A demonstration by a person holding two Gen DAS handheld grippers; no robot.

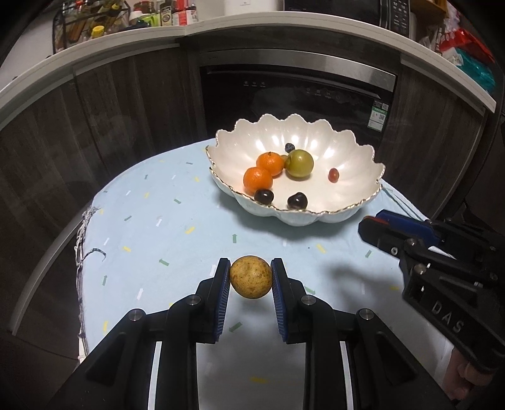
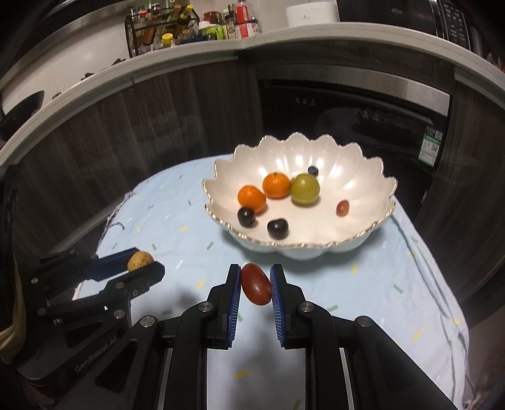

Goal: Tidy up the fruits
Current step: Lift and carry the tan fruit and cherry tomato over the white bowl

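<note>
Now, left gripper (image 1: pixel 250 277) closed on a speckled yellow fruit (image 1: pixel 250 277), jaws pressing both its sides, held above the bench (image 1: pixel 164 220). Right gripper (image 2: pixel 255 285) closed on a dark red oval fruit (image 2: pixel 256 284), tilted between the jaws, also above the bench and just before the bowl (image 2: pixel 315 249).

Scalloped white bowl with gold rim standing on the far part of the bench, on a pale blue cloth (image 2: pixel 176 227) with small coloured marks. Inside the bowl: two oranges (image 1: pixel 264 170) touching each other, a green fruit (image 1: pixel 299 164) just beside the further orange, a blueberry (image 1: pixel 289 147) behind it, a small red fruit (image 1: pixel 333 175) apart to the right, and two dark round fruits (image 1: pixel 280 198) near the front rim.

Seen from the left wrist, right gripper at the right edge, near the bowl's right side; from there cannot tell what it holds. Seen from the right wrist, left gripper low at the left, well apart from the bowl, yellow fruit showing between its jaws.

Behind the bench, dark wooden cabinets (image 1: pixel 132 104) and a black oven (image 1: pixel 303 91). Above, a white shelf (image 2: pixel 284 38) with a rack of bottles (image 2: pixel 161 28).
</note>
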